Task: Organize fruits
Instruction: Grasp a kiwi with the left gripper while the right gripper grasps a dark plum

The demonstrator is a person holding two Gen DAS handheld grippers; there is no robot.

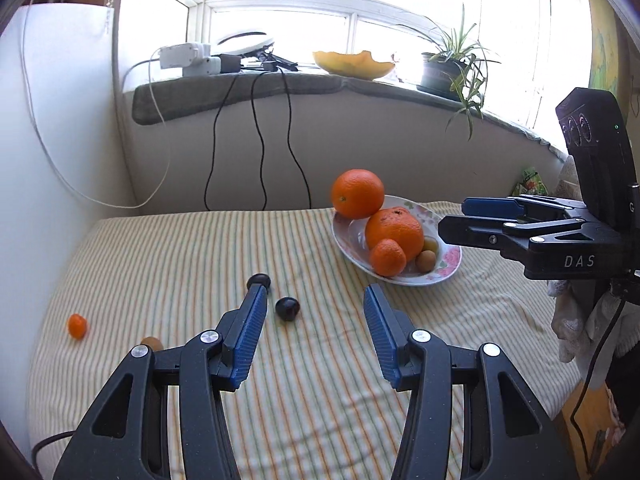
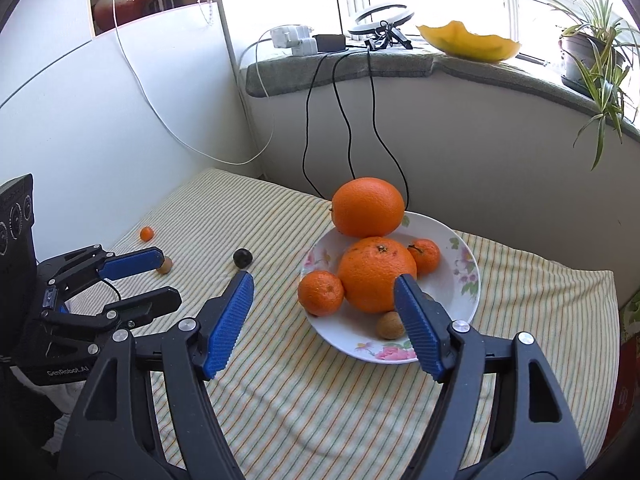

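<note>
A floral white plate holds two big oranges, small mandarins and small brown fruits. On the striped cloth lie two dark plums, a small orange fruit and a brown fruit. My left gripper is open and empty, with one dark plum between its fingertips' line. My right gripper is open and empty just in front of the plate; it also shows in the left wrist view.
Behind the table a windowsill carries a power adapter, a ring light, a melon rind and a potted plant. Black cables hang down to the table's back edge. A white wall panel stands at the left.
</note>
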